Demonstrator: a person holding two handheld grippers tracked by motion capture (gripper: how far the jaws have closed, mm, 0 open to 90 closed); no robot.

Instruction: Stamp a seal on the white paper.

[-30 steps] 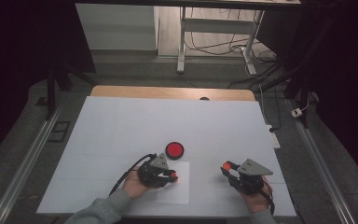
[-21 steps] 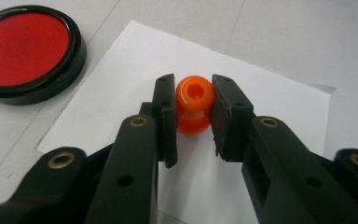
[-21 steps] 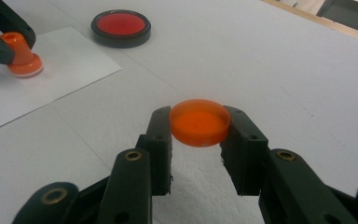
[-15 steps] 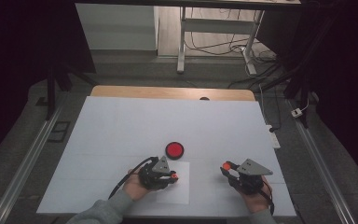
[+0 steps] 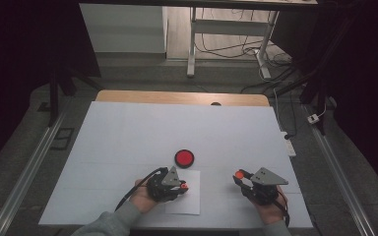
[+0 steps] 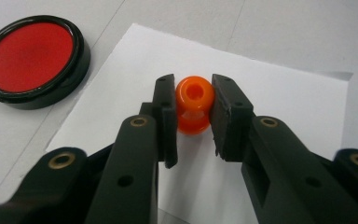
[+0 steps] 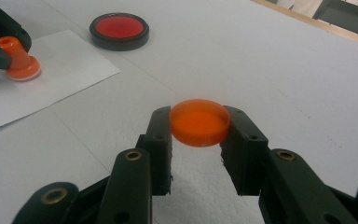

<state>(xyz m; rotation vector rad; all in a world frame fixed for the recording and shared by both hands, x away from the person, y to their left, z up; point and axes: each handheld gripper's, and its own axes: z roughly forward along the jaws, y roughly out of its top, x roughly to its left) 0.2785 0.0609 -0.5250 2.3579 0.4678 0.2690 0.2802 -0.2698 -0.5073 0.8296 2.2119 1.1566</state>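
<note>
Left tongs [image 6: 193, 112] clench the orange stamp [image 6: 194, 105] upright on the white paper [image 6: 279, 84]; the red ink pad [image 5: 183, 158] lies at twelve o'clock. Right tongs [image 7: 198, 128] grip the orange cap [image 7: 199, 122].

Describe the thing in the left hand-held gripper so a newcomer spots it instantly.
On the white table cover, find the white paper sheet. On it stands a small orange plastic stamp, shut between the left hand-held gripper. Unlike the flat orange cap nearby, it has a knob-like handle.
</note>
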